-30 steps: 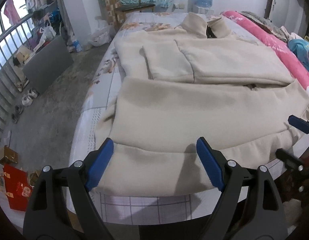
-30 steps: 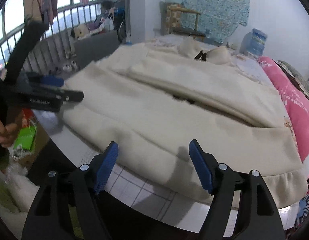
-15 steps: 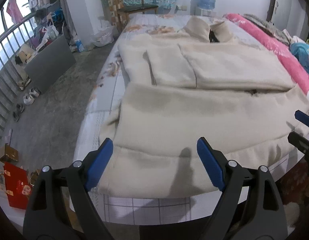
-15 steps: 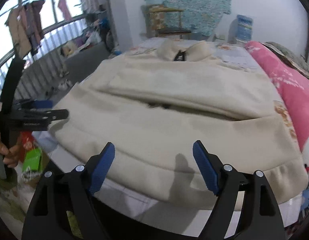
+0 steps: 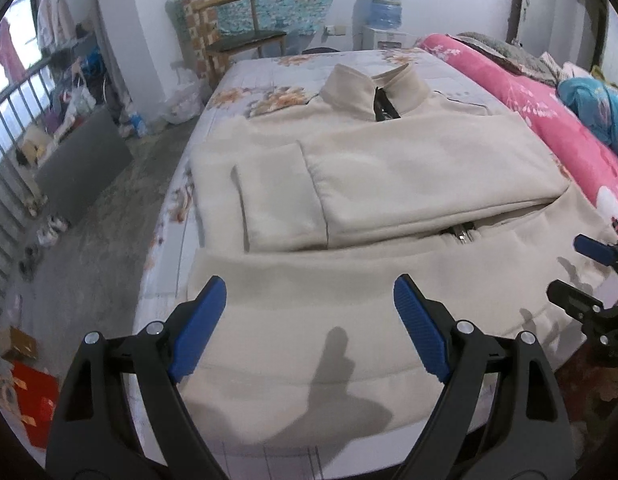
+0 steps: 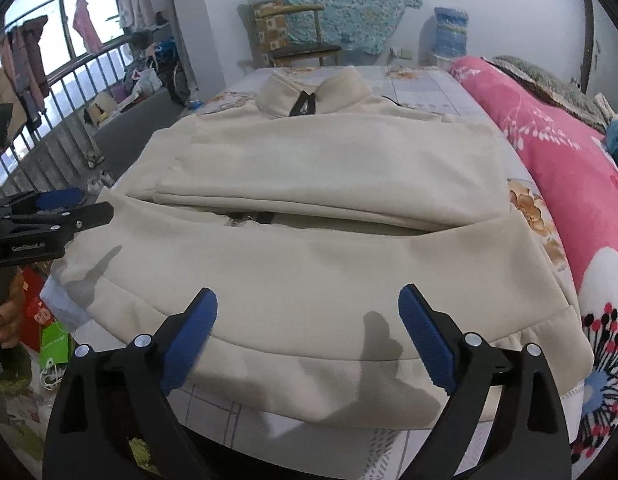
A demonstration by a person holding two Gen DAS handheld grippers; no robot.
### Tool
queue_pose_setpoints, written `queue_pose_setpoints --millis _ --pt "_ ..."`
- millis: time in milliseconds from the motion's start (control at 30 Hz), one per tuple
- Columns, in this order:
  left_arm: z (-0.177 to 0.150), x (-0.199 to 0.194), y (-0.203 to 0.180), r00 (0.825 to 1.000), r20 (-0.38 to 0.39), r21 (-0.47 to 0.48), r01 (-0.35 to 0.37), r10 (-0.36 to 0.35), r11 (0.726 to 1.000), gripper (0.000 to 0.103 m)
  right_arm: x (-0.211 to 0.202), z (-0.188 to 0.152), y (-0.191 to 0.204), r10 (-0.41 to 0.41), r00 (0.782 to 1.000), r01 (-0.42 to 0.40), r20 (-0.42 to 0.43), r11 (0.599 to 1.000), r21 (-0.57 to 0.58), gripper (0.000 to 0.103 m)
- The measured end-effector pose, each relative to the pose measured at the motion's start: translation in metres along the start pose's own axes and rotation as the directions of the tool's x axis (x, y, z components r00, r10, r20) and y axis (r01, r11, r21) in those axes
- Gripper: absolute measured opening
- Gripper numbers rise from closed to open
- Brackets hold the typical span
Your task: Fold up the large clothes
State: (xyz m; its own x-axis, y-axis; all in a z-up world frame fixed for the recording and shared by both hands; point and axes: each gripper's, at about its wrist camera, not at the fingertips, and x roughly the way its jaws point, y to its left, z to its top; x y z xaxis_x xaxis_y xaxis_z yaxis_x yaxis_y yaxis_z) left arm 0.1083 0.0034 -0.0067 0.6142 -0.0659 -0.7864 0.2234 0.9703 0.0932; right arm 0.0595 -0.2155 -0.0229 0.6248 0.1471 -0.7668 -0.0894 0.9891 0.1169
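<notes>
Both tools had pulled back from the big cream fleece jacket (image 5: 349,264) a little. A second before, the blue pads of the left gripper (image 5: 309,320) sat right at the bottom hem. Now more of the jacket showed in front of them, and the hem lay flat on the pale checked bed sheet (image 5: 269,454). The right gripper (image 6: 307,332) had been narrower a moment ago. Its jaws were opening, and nothing was pinched between them. The left gripper stood wide too, with nothing in it.

I think this meant one fold was finished and the person had let go. The next fold had not begun. Most likely the hem would have to be picked up next and carried toward the collar.

The jacket lay just ahead of both tools and under their tips, spread over the bed. Its far end had a stand-up collar (image 5: 373,84) with a dark zipper (image 5: 385,106) in the middle. The sleeves were folded across the chest, one over the other, making a thick flat band. A small metal zipper pull (image 5: 463,236) peeked out below that band. The cloth looked soft and thick, with few wrinkles. A pink flowered blanket (image 6: 565,168) lay along the bed past the right gripper's right side.
</notes>
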Motion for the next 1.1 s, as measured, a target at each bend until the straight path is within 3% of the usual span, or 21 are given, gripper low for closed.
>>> queue_pose_setpoints --millis 167,433,1100 --pt "0.019 0.007 -0.015 0.998 0.002 0.057 -0.068 0.068 0.996 0.082 0.004 0.008 -0.012 0.013 1.0 -0.012 -0.024 0.999 0.053 0.09" --pt "0.024 0.01 -0.024 0.992 0.009 0.058 -0.125 0.124 0.99 0.083 0.011 0.019 -0.021 -0.004 0.999 0.008 -0.053 0.997 0.081 0.09" --pt "0.021 0.021 -0.004 0.991 -0.012 0.01 -0.133 0.133 0.991 0.084 0.031 0.04 -0.004 -0.014 0.992 0.018 -0.125 0.999 0.034 0.09"
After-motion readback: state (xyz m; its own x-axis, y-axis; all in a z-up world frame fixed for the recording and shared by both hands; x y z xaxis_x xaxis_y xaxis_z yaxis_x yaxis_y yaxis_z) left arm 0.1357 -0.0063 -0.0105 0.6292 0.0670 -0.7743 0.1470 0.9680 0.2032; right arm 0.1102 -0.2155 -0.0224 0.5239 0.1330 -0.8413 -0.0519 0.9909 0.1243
